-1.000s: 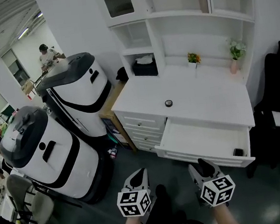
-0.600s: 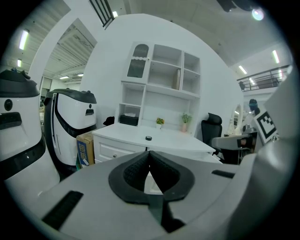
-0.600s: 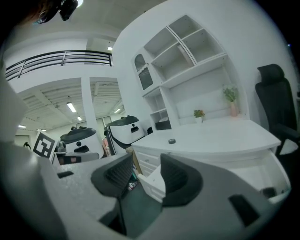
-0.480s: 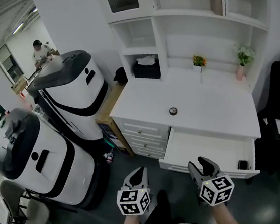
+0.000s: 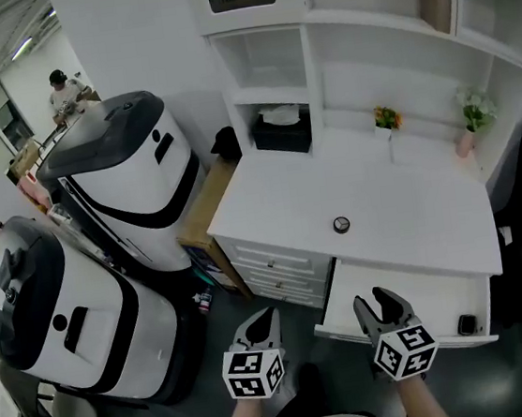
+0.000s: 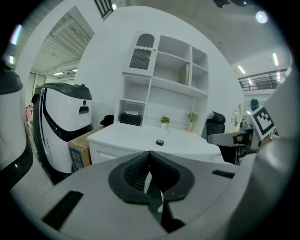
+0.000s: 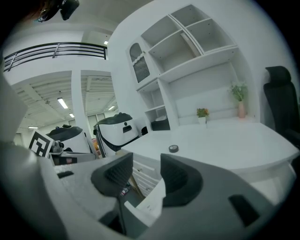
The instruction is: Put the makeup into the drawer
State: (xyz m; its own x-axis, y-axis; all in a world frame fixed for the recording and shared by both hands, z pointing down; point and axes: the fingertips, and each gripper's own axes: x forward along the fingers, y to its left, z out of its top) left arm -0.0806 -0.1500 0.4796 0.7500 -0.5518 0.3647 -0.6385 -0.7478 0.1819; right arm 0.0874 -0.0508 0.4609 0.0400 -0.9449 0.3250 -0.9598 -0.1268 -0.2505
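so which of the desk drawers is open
The wide drawer on the right, pulled out with a small dark item inside; the stacked drawers left of it are shut.

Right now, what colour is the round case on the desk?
Black; the round case shows best in the head view.

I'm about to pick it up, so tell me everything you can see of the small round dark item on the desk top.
The round item is small, low and disc-shaped, dark at the rim with a paler centre on top; its material cannot be told. It lies flat on the white desk top, near the front edge, just behind the left end of the open drawer. Only the desk top touches it.
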